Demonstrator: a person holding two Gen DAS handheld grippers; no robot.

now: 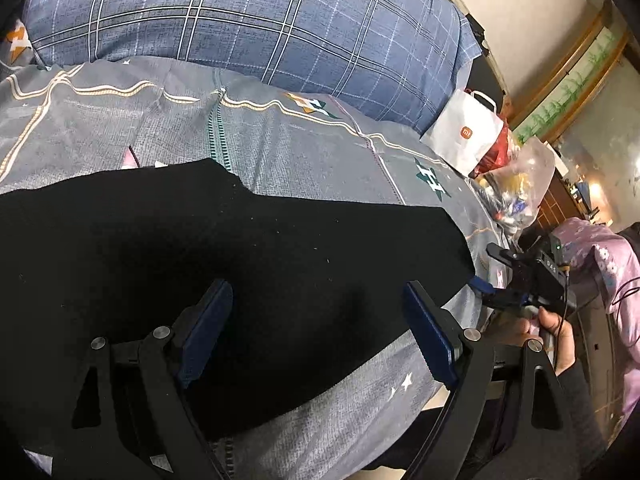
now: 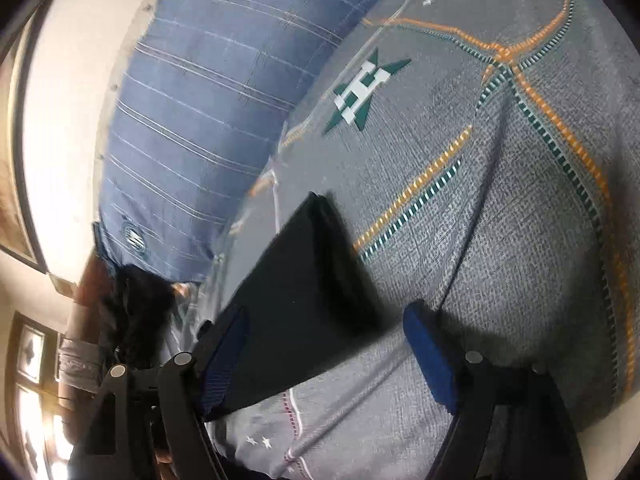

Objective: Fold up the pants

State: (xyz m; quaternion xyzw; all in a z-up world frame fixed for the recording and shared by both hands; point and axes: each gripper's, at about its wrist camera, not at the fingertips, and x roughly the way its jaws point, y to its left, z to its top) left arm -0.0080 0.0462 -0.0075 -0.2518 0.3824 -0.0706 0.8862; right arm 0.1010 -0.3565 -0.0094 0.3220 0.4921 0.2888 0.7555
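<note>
Black pants (image 1: 208,264) spread flat on the grey patterned bed cover (image 1: 304,156), short of the blue checked pillow (image 1: 248,20). Left gripper (image 1: 318,332) over the pants, jaws wide apart, nothing clamped. Right gripper (image 2: 326,350) at the pants' edge nearest the white paper bag (image 1: 466,136), jaws apart, cloth between them, not pinched. Hand (image 1: 548,336) gripping its handle.

The left gripper (image 1: 316,328) hovers with jaws spread wide over the black pants (image 1: 224,272) lying on the grey bedspread (image 1: 280,148), the right gripper (image 1: 516,280) just past the pants' right edge.
</note>
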